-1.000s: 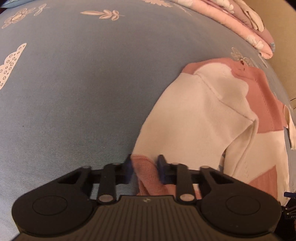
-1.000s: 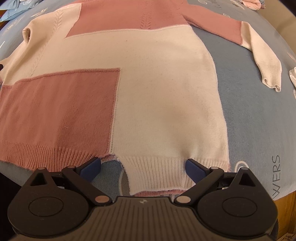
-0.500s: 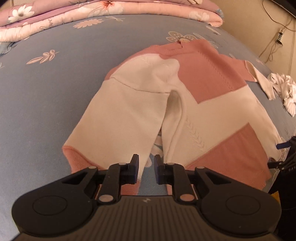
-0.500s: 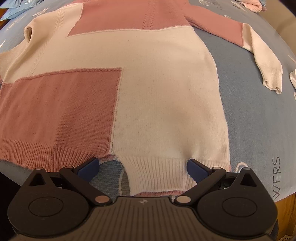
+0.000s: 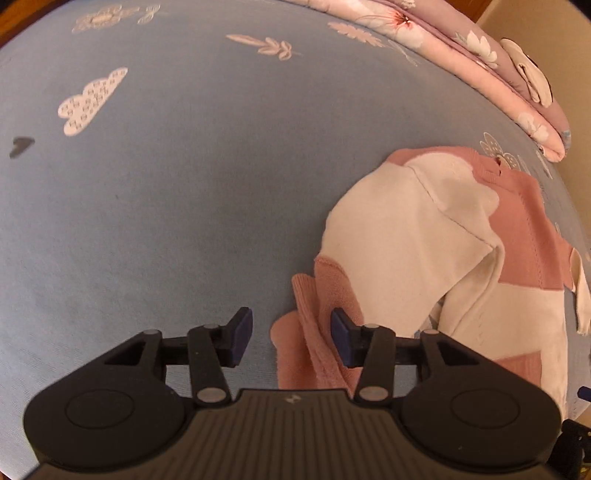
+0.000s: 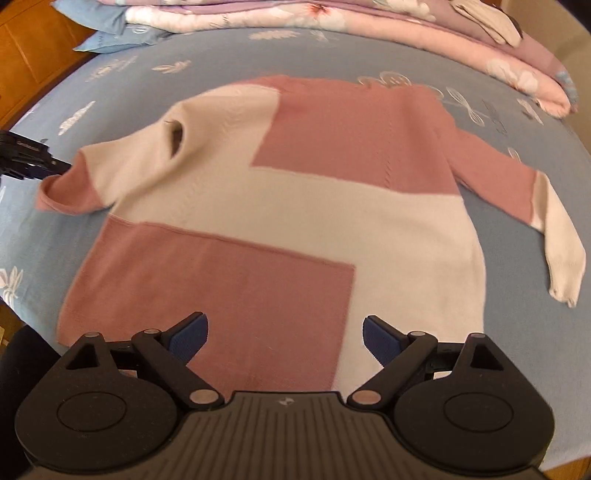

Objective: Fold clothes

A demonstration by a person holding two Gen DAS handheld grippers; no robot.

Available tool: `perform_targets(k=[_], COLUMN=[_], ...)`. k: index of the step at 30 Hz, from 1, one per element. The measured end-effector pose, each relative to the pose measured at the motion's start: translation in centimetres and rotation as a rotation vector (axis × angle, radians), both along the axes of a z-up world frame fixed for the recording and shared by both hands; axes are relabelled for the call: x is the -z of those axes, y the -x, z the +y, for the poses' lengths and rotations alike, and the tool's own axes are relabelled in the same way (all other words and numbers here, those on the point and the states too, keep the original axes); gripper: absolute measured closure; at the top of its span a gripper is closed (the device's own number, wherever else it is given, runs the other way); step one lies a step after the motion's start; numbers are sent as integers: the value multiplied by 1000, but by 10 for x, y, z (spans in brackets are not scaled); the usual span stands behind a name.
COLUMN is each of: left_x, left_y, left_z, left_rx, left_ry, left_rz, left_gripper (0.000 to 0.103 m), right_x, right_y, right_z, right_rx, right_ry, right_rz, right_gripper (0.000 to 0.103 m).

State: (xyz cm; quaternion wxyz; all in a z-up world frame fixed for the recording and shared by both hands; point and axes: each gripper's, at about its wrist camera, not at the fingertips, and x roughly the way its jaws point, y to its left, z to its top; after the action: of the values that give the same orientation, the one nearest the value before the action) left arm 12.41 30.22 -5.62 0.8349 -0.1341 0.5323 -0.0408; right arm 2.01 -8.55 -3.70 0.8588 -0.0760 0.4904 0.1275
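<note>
A pink-and-cream knit sweater (image 6: pixel 295 206) lies spread flat on the blue bed sheet (image 6: pixel 517 332). Its right sleeve (image 6: pixel 554 236) stretches out to the side. Its left sleeve is bent, with the pink cuff (image 6: pixel 59 192) on the sheet. In the left wrist view that cuff (image 5: pixel 314 314) lies loose between the fingers of my open left gripper (image 5: pixel 291 339), close to the right finger. The left gripper (image 6: pixel 26 158) also shows at the edge of the right wrist view, beside the cuff. My right gripper (image 6: pixel 286 336) hovers wide open above the sweater's hem, holding nothing.
Folded pink and purple floral quilts (image 6: pixel 369 18) are stacked along the far side of the bed. A blue cloth (image 6: pixel 110 33) and wooden furniture (image 6: pixel 29 48) sit at the far left. Bare printed sheet (image 5: pixel 147 203) stretches left of the sweater.
My left gripper swung back over the cuff and its fingers spread apart, leaving the cuff on the sheet. My right gripper drew up and back from the hem, staying open.
</note>
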Motion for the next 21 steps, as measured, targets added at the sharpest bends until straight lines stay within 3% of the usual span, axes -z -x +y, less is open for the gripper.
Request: perform_targets(k=[2, 5, 6, 11, 14, 18, 21], left_x=[5, 12, 14, 21, 23, 23, 18], left_y=[3, 8, 9, 22, 29, 37, 45], left_z=[0, -1, -1, -11, -16, -12, -2], left_rx=[-7, -18, -21, -20, -26, -45, -77], left_ry=[24, 61, 73, 76, 53, 68, 55], left_rz=[11, 28, 34, 24, 0, -20, -56], left_gripper=[58, 60, 61, 71, 77, 81, 89], right_x=[-5, -17, -21, -41, -33, -15, 6], right_y=[-6, -24, -35, -112, -146, -153, -150], right_z=[19, 55, 70, 179, 244, 303, 320], right_rx=[-51, -167, -208, -432, -583, -903, -1101], right_ry=[-23, -62, -74, -82, 0, 124, 250], right_rz=[-6, -18, -31, -64, -42, -46, -10], right_gripper=[13, 42, 45, 45, 44, 44, 44])
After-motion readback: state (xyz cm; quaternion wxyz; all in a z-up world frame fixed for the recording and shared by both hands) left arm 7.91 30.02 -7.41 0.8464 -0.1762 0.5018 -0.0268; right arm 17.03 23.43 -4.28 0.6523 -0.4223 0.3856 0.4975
